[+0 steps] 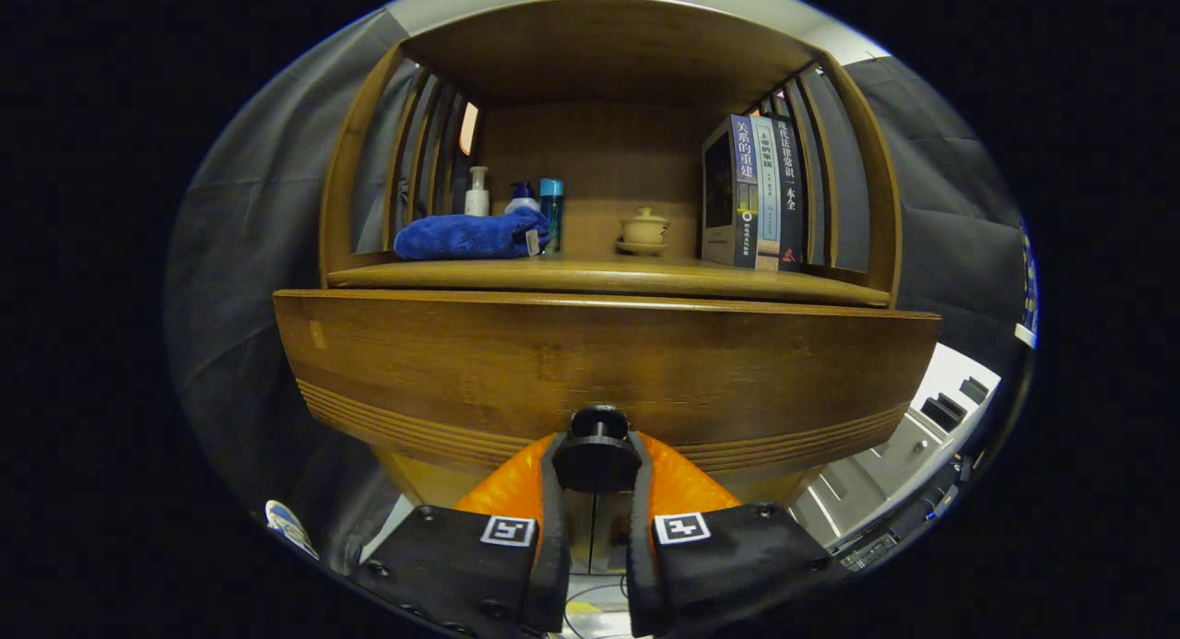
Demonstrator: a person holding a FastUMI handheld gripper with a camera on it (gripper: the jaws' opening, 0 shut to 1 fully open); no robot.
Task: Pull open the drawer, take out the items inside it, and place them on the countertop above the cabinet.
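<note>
Jaws pinching drawer knob, drawer front facing the camera.

The gripper had its jaws pressed on either side of the round dark knob at the lower middle of the wooden drawer front, directly under the counter's front edge. Contents of the drawer were hidden behind the front. Judged: the wooden drawer is stiff and fairly heavy; the knob is small, hard and likely slick, so hold it behind its head and pull straight out to avoid slipping off. On the counter: blue towel and bottles toward the left rear corner, lidded cup mid-rear, books upright by the right edge.
</note>
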